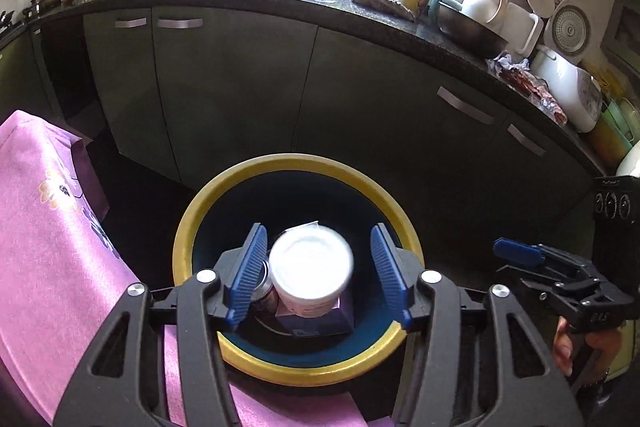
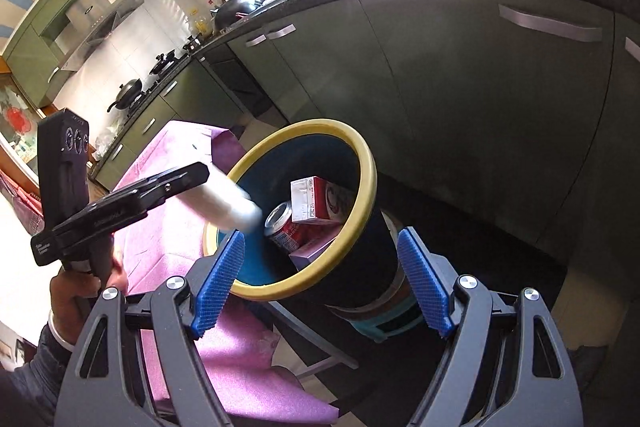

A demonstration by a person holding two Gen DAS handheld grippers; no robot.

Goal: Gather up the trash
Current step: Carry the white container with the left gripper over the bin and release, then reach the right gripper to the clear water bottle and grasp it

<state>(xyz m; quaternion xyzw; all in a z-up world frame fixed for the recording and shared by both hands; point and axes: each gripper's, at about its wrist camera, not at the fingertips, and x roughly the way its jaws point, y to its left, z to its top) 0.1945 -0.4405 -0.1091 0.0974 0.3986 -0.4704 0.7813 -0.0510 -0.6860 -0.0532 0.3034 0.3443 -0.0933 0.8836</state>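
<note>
Left gripper (image 1: 318, 279) pads stand apart, white cup (image 1: 311, 269) loose between them over bin (image 1: 192, 227). I'd keep it centred w/ rim. Right gripper (image 2: 320, 283) hangs apart, empty.

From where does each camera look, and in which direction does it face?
Left wrist: on the left gripper, looking down into the yellow-rimmed bin; a white cup between its open jaws; the right gripper at right.
Right wrist: on the right gripper, facing the bin from the side; the left hand shows.
Shared: bin, cup, pink cloth.
</note>
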